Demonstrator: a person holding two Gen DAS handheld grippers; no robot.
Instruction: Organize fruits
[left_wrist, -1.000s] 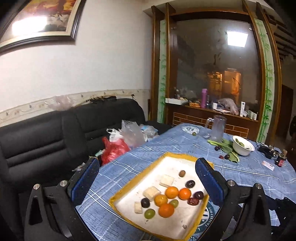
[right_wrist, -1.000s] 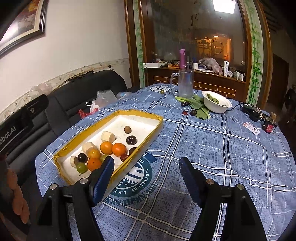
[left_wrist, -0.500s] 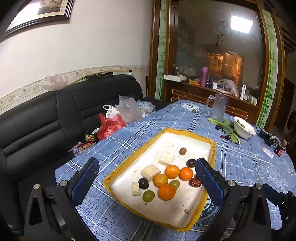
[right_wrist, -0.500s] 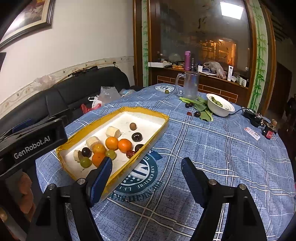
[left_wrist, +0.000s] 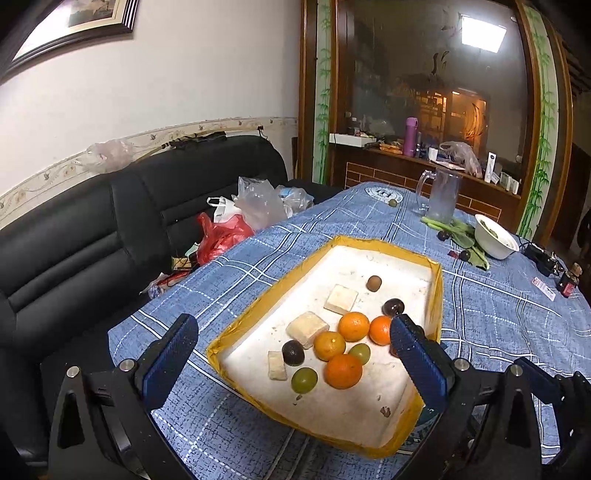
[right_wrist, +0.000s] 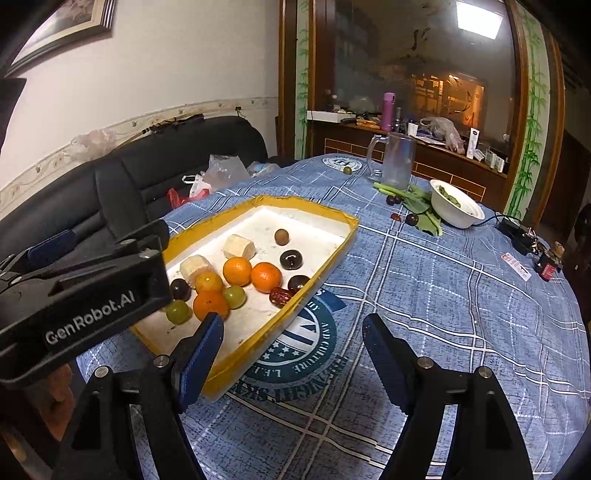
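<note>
A white foam tray with a yellow rim (left_wrist: 373, 242) (right_wrist: 314, 206) lies on the blue checked tablecloth. It holds several oranges (left_wrist: 343, 371) (right_wrist: 266, 277), green grapes (left_wrist: 304, 380) (right_wrist: 178, 312), dark plums (left_wrist: 293, 352) (right_wrist: 291, 259), pale banana chunks (left_wrist: 307, 328) (right_wrist: 239, 246), a brown longan (left_wrist: 374, 283) and a red date (right_wrist: 279, 296). My left gripper (left_wrist: 293, 362) is open above the tray's near end. My right gripper (right_wrist: 293, 347) is open over the tray's right rim and the tablecloth. The left gripper body (right_wrist: 85, 295) covers the tray's left corner.
At the far side stand a glass pitcher (left_wrist: 441, 197) (right_wrist: 397, 160), a white bowl (left_wrist: 495, 236) (right_wrist: 456, 208), green leaves with dark plums (right_wrist: 412, 218), a loose green fruit (right_wrist: 347, 170) and small gadgets (right_wrist: 546, 264). A black sofa with plastic bags (left_wrist: 229, 225) is left.
Both grippers have come lower and closer to the tray, so the fruit looks larger. The left gripper body has moved further into the right wrist view. Both grippers stay open.
</note>
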